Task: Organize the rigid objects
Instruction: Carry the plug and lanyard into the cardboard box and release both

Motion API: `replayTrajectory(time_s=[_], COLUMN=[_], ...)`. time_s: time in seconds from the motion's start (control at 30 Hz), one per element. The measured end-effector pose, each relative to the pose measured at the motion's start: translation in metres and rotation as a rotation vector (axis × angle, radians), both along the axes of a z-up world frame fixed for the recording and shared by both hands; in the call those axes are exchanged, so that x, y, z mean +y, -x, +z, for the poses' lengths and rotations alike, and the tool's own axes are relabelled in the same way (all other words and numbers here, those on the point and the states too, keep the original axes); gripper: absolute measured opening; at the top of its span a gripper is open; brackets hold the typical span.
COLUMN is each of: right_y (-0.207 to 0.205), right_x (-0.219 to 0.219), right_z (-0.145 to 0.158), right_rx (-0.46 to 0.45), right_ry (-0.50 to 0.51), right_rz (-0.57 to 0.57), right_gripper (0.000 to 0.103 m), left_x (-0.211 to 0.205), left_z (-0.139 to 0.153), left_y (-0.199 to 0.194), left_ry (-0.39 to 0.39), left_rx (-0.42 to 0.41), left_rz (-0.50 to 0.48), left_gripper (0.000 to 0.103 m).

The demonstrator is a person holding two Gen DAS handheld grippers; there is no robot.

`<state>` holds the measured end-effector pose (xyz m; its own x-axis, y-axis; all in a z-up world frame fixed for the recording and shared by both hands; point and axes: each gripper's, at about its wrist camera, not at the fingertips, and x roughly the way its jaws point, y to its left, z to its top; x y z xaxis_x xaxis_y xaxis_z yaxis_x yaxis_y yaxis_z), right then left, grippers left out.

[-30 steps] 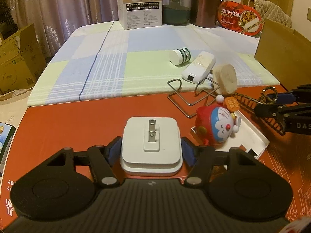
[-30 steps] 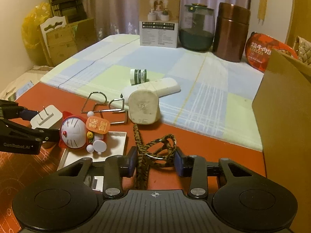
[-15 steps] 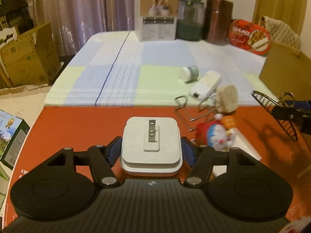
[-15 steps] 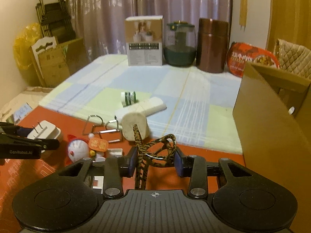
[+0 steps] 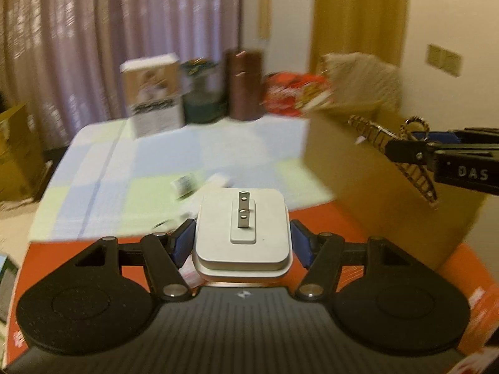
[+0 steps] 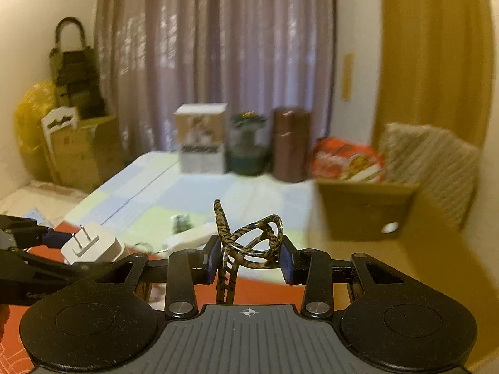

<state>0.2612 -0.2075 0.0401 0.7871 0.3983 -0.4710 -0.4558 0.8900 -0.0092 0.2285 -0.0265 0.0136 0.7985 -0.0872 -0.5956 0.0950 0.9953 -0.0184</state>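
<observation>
2 jaws grip a white plug (image 5: 242, 233) and clip (image 6: 249, 243) above checkered cloth (image 5: 156, 168).

Beyond your fingers (image 5: 182, 243) the counter (image 5: 330, 218) is red, with a pastel checked cloth (image 5: 149, 168) over its far part. On the cloth lie a small white bottle (image 5: 186, 184) (blurred) and, farther back, a printed box (image 6: 202, 138), a brown canister (image 6: 291, 145) and a cardboard box (image 6: 368, 208).
</observation>
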Motion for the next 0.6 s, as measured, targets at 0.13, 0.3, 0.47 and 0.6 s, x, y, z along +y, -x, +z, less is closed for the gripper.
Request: replayTrajectory(time_s=[0.13,0.3,0.47,0.6], right_y=[-0.001,-0.012,-0.016,-0.020], right_x=[-0.049,-0.111,-0.154,-0.175], right_z=[0.021,0.020,0.009,0.003], right_rx=[-0.013,0.046,0.100,0.113], right_ry=[0.006,-0.008,-0.024,-0.027], right_rz=[-0.091,-0.188,-0.248,-0.255], right_gripper=[0.036,0.036,0.036,0.036], left_x=[-0.048,-0.109,-0.165,-0.191], left_z=[0.027,0.037,0.031,0.020], left_y=[-0.005,-0.020,-0.040,-0.055], left_ry=[0.043,0.059,0.045,0.031], left_rx=[-0.033,-0.034,-0.001,0.029], left_rz=[-0.070,-0.155,-0.230,-0.261], left_gripper=[0.060,0.060,0.060,0.060])
